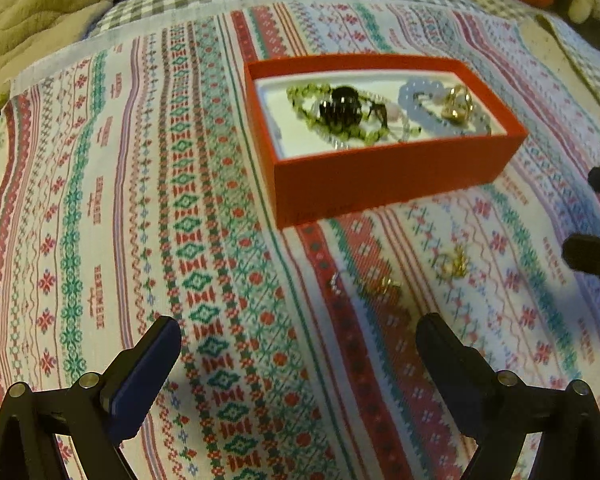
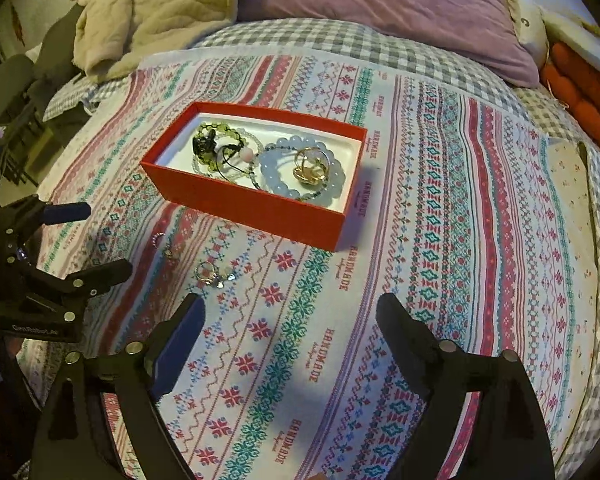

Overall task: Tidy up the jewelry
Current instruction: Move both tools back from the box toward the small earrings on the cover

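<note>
Surface: you work over a patterned cloth (image 2: 440, 208) with red, teal and lilac bands, spread on a grey checked sheet (image 2: 340, 46). Behind it lie a cream quilt (image 2: 148, 12) and a purple pillow (image 2: 400, 4).

Task items: one red box (image 2: 260, 208), white inside, sits mid-cloth. In it you have a green bead bracelet (image 1: 340, 128), a pale blue bead bracelet (image 2: 300, 184), gold rings (image 2: 312, 168) and a dark clip (image 1: 340, 106); the tangle prevents an exact count.

Loose on the cloth, just in front of the box: three small pieces (image 2: 212, 274), gold and silver.

Your left gripper (image 1: 300, 332) and right gripper (image 2: 290, 312) both stand wide apart, nothing between the fingers
</note>
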The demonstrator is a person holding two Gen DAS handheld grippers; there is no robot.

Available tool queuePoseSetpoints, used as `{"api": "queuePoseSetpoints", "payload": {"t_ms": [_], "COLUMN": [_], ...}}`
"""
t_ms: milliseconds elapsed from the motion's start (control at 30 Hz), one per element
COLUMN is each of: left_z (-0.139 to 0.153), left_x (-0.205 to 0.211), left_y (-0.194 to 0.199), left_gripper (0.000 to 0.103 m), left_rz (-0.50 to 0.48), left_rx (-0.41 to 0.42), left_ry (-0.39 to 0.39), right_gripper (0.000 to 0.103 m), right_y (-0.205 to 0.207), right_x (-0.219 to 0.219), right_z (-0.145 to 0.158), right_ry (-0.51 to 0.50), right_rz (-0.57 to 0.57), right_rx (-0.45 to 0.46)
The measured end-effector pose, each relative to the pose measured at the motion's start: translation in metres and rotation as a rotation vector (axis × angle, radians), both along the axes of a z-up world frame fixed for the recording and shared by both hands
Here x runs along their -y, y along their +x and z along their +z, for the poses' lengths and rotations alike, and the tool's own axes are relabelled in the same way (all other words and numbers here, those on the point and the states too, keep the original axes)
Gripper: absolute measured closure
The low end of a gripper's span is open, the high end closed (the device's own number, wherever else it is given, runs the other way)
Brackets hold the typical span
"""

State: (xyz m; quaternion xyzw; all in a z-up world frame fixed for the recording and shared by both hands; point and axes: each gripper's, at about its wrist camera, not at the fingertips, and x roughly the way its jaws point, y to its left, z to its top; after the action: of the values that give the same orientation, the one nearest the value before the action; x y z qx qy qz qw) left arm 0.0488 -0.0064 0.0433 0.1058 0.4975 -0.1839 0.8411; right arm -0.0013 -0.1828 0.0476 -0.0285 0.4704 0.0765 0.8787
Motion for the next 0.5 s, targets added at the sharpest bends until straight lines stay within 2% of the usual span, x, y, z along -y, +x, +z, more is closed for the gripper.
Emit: {"api": "queuePoseSetpoints", "payload": {"t_ms": [100,300,500], "left_z": [-0.005,-0.009,-0.021], "left_x": [-0.003,-0.007,-0.004], "left_y": [-0.002,-0.008,-0.015], "left_gripper": [0.006,0.006,0.006], "left_rz": [-0.002,-0.021,-0.078], "left_rx": [-0.007,-0.002,-0.008], "left_ry": [-0.001,-0.026,-0.033], "right_gripper": [0.0,0.0,0.0], "right_y": [-0.003,-0.005,-0.005], "right_x": [0.004,0.009,0.006], "right_z": [-0.001,-0.003,-0.009], "right_ry": [0.014,0.03,0.037], "right_rz": [-0.009,-0.02,-0.005], "right_rx": [0.016,0.021,0.003]}}
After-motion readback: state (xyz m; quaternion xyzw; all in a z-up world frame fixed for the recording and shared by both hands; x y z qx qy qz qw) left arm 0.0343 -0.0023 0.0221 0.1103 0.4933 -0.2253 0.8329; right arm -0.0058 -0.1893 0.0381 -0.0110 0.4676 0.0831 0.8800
